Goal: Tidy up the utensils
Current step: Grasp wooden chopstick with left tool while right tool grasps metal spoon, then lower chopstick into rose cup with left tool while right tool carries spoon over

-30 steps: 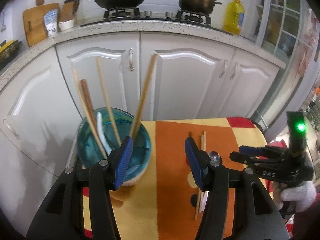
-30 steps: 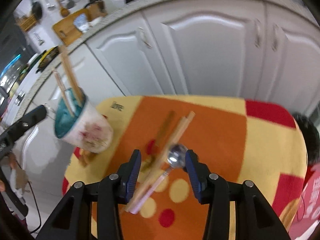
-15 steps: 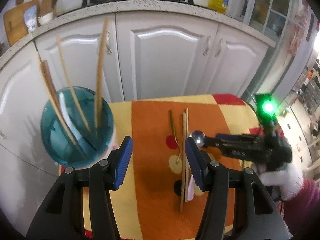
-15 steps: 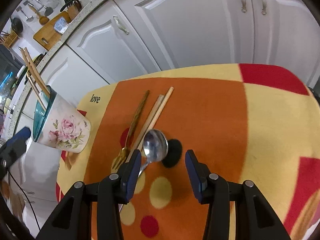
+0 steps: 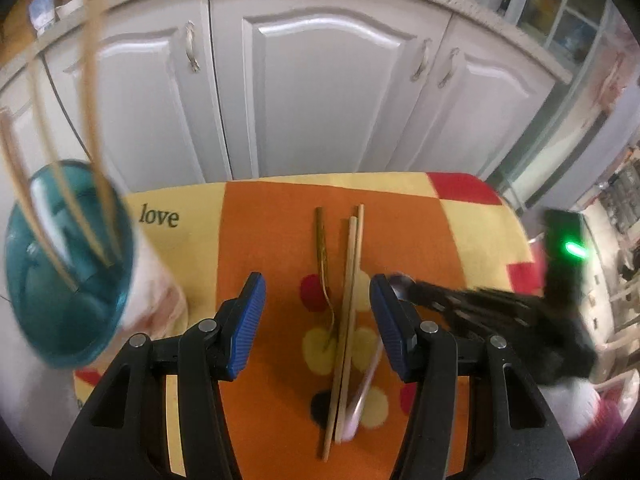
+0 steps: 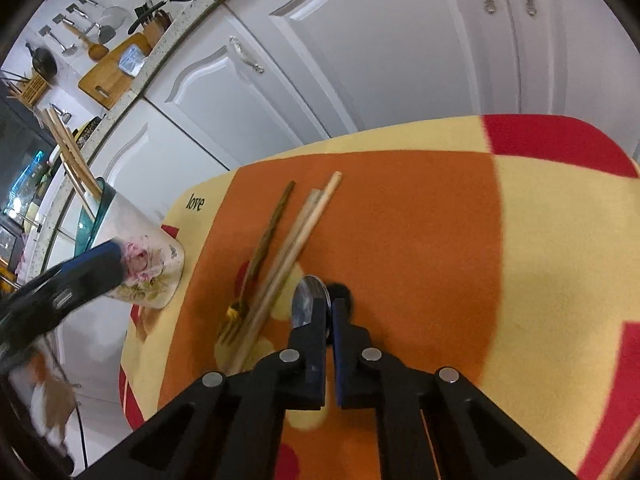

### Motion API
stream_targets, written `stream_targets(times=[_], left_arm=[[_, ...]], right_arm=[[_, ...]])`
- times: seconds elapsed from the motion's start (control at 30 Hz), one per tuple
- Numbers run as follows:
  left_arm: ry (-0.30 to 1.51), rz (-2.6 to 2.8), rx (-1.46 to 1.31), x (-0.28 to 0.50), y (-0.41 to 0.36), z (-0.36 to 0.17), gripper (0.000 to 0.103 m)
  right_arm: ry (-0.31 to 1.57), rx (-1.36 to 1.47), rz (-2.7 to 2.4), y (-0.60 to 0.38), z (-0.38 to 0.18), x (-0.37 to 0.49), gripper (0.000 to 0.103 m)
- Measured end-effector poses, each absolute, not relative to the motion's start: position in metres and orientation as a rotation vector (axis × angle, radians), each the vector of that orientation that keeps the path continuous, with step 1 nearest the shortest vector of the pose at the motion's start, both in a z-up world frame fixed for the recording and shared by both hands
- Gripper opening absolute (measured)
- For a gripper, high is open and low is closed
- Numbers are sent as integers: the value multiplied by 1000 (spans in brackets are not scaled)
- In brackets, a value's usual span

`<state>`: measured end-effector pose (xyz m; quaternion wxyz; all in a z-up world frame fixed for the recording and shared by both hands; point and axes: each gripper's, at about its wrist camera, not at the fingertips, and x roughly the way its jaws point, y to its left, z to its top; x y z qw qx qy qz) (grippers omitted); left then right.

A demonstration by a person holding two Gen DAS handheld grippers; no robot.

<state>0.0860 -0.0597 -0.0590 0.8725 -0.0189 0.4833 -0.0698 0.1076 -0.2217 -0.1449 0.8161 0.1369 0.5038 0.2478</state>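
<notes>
A metal spoon with a pale pink handle lies on the orange and yellow cloth. My right gripper is shut on the spoon just behind its bowl. A gold fork and a pair of wooden chopsticks lie beside the spoon, to its left. My left gripper is open and empty above them. A floral cup with a teal inside holds several chopsticks at the table's left; it also shows in the right wrist view.
White cabinet doors stand just beyond the table's far edge. The left gripper's black body hangs in front of the cup in the right wrist view. The right gripper body reaches in from the right.
My right gripper has closed on the spoon. My left gripper has moved right, away from the cup, and now hovers over the fork and chopsticks.
</notes>
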Motion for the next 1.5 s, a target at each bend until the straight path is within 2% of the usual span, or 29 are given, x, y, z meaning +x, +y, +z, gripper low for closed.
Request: stream_targets(times=[0.13,0.27,0.37,0.43,0.5,0.53,0.7,0.77,0.83,0.9,0.97,1.0,1.2,1.5], left_arm=[[1053,-129,-28,121,-74,-80,53],[1097,-101,-25,149,-80,-98,46],[1128,-69,-21,166,-82,-110,45],[1145,-49,-11,174,-83,-117,45],[1154,-26,13,182,-84,-124,41],[1160,-20,15,184,-83,-126,36],[1172,-25,22,193,-82,-134,25],[1170,-48,15,194,-84,-133,9],[1168,-61,7,193,-85,-132,5],[1165,-93,-18,190,-84,-130,5],[1153,-116,-28,184,-83,-124,5],[1143,-128,-36,179,-80,-120,5],[1093,-224,-178,145,-54,-81,5],[989,-302,-201,88,-39,-35,5]], right_arm=[[1067,338,500,-250,-140,99,2],[1067,355,490,-264,-139,93,2],[1057,381,514,-264,-137,92,3],[1065,398,528,-264,-139,93,11],[1061,391,545,-257,-138,93,37],[1054,382,548,-255,-138,93,38],[1040,334,583,-236,-138,96,38],[1039,311,592,-230,-139,100,38],[1041,296,598,-222,-143,107,36],[1058,274,606,-214,-150,112,18],[1062,239,590,-208,-156,112,6],[1056,237,589,-208,-155,110,4],[970,194,588,-218,-120,88,3],[875,116,569,-231,-72,61,3]])
